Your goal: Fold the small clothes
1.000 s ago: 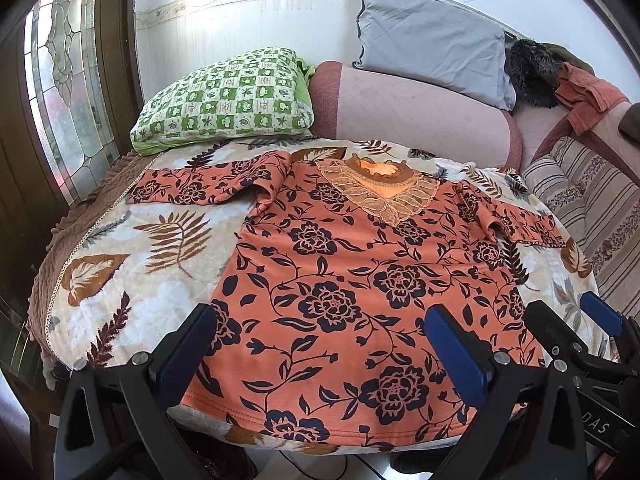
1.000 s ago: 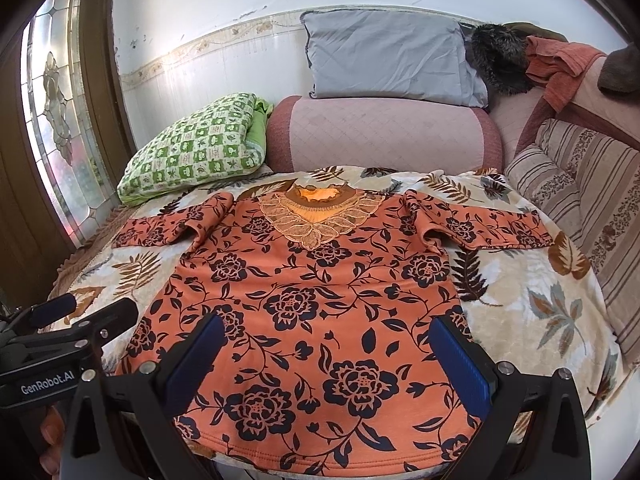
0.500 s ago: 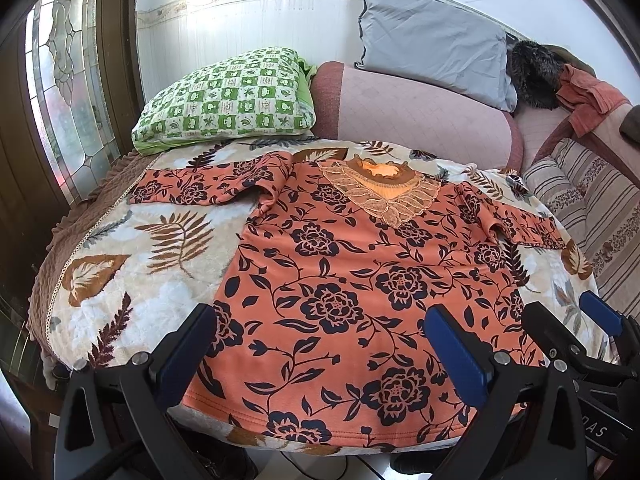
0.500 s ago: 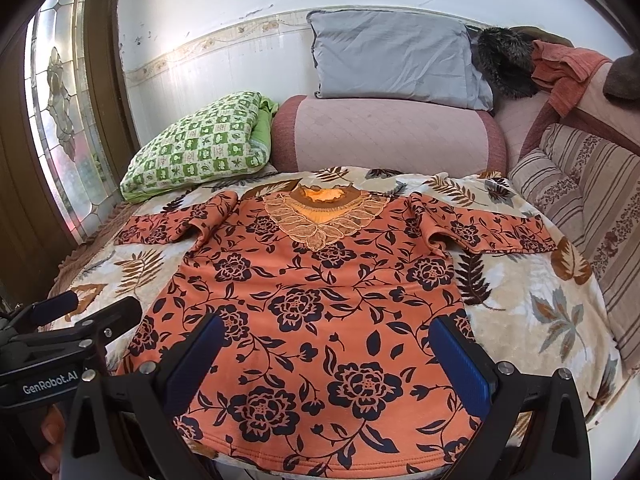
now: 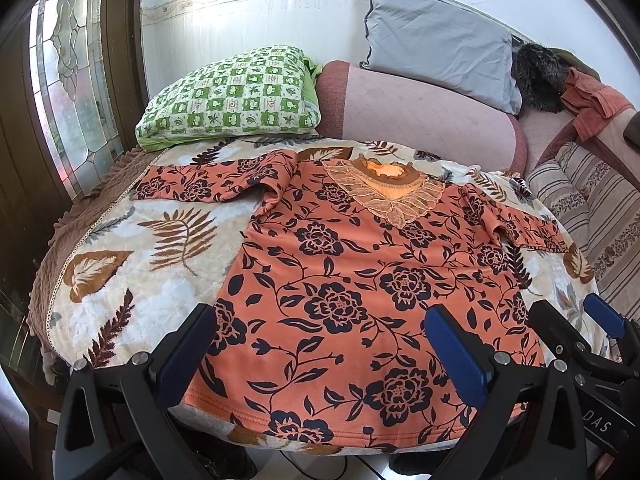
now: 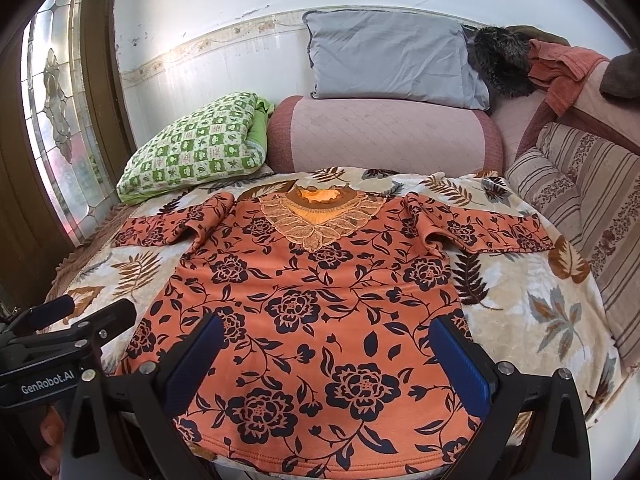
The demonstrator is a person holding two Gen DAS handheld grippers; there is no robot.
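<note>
An orange top with dark flower print (image 5: 352, 280) (image 6: 320, 304) lies flat and face up on a leaf-patterned blanket (image 5: 132, 264) (image 6: 532, 312), lace collar away from me, both sleeves spread sideways. My left gripper (image 5: 320, 344) hovers open above the hem's left part, nothing between its blue pads. My right gripper (image 6: 328, 356) hovers open above the hem's middle, also empty. The right gripper's tips (image 5: 576, 320) show at the right edge of the left wrist view; the left gripper's body (image 6: 60, 336) shows at the left of the right wrist view.
A green checked pillow (image 5: 232, 96) and a pink bolster (image 5: 420, 116) lie behind the top, with a grey pillow (image 6: 392, 60) above. A striped cushion (image 6: 592, 208) runs along the right. A glass-panelled door (image 5: 68, 80) stands at the left. Floor shows below the bed's front edge.
Both grippers have drifted slightly, so the top sits a little lower in each view. The garment has not moved and both grippers stay open.
</note>
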